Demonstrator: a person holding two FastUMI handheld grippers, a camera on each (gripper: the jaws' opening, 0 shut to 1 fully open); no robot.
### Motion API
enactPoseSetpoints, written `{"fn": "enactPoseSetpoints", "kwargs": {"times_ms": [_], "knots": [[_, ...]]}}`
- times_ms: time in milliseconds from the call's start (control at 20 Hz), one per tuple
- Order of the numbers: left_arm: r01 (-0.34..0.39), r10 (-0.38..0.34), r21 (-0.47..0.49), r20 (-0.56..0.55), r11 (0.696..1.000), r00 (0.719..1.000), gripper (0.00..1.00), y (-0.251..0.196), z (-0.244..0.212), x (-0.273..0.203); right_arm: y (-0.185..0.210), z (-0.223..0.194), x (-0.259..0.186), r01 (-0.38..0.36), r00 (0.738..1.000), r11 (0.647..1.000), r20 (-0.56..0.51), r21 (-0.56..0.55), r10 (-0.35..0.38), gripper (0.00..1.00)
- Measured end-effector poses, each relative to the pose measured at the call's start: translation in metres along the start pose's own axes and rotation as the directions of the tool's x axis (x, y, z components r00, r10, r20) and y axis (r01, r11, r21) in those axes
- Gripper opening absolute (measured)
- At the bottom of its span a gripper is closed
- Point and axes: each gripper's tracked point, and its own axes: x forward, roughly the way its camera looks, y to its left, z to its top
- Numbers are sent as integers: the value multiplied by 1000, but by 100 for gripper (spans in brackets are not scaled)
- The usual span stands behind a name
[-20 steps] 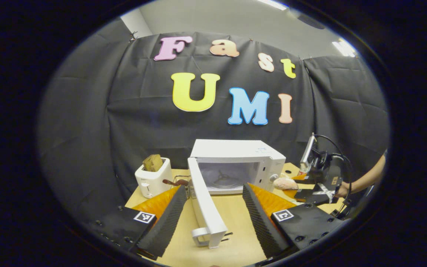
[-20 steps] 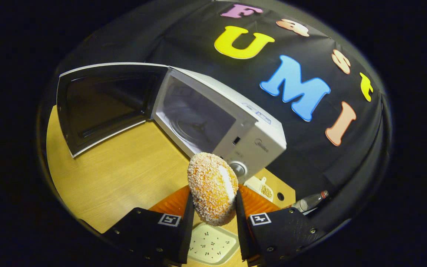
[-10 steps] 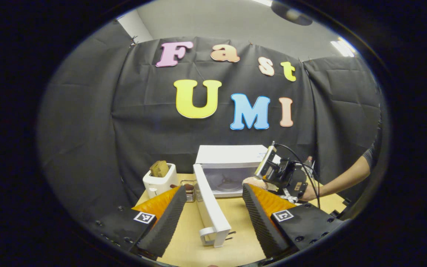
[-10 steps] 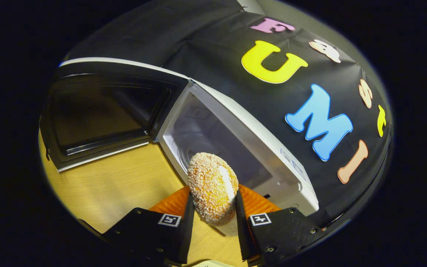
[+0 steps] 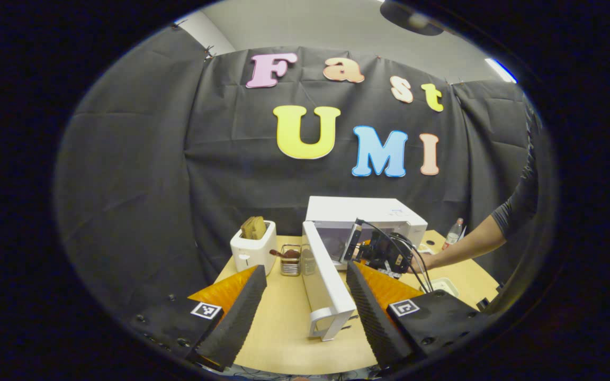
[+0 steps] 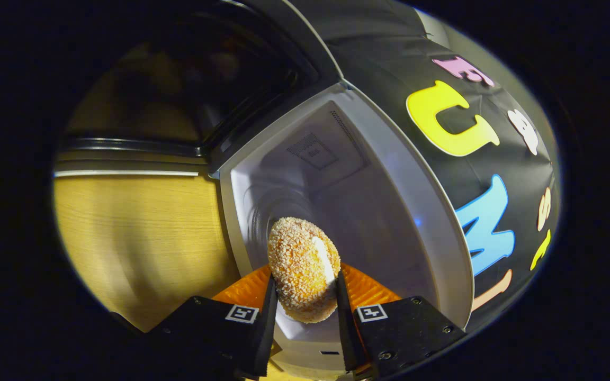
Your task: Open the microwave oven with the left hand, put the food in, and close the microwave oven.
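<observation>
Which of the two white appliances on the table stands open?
The microwave oven: its door swings out toward the left gripper. The toaster to its left is smaller, with bread in its slot.

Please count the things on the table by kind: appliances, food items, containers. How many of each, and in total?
Appliances: 2, the microwave with its door open and the toaster.
Food items: 2, the crumbed bun in the right gripper and the toast in the toaster.
Containers: 3, the bottle, the caddy, the tray.
Total: 7
</observation>
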Motion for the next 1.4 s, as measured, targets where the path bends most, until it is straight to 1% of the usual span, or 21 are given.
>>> {"fn": "enactPoseSetpoints", "kwargs": {"times_ms": [100,300,400,500,550,600,650,750,800,850,1000,1100,1150,1250,1300,1400], "knots": [[-1,1,-4,-25,1000,1000,99,-1,-10,-2,-3,0,18,23,1000,999,-7,-37,-23,53],[-1,1,3,-62,1000,998,99,7,-18,0,-6,-3,49,33,999,997,-25,-64,-35,53],[-7,7,1,-73,1000,997,99,12,-21,-1,-11,-3,63,49,998,996,-33,-73,-51,51],[-12,12,-6,-76,1000,997,99,18,-24,1,-14,-5,72,62,997,995,-43,-82,-66,51],[-11,10,-17,-80,1000,997,99,20,-26,4,-15,-7,77,67,996,992,-48,-104,-72,53],[-8,6,-24,-83,1000,997,99,19,-28,7,-20,-6,77,90,994,988,-44,-125,-96,61],[-4,2,-27,-80,1000,997,100,20,-26,11,-24,-4,76,97,994,988,-28,-119,-101,66],[11,-13,-29,-68,1000,998,100,17,-23,17,-30,0,71,100,995,989,-17,-109,-103,84],[16,-18,-27,-60,1000,998,99,16,-19,22,-28,-1,68,86,996,991,-20,-103,-89,91],[20,-22,-24,-54,1000,998,99,13,-15,26,-26,-1,64,75,997,993,-24,-89,-77,91],[32,-33,-22,-35,999,999,99,8,-9,30,-20,-7,46,42,998,999,-42,16,-41,95],[35,-36,-31,-26,999,999,99,7,-8,31,-17,-9,27,21,999,993,-42,113,-16,95],[36,-37,-37,-22,999,999,99,7,-8,34,-13,-10,14,-2,999,985,-37,170,9,95],[47,-47,-52,-6,998,999,100,1,-4,37,-8,-8,-13,-37,999,957,-26,286,46,95],[58,-58,-58,9,997,998,100,-3,-2,39,-9,-6,-28,-44,998,937,-18,346,54,95],[86,-84,-77,32,993,996,99,-12,5,47,-13,0,-59,-60,998,882,7,468,64,95]]}}
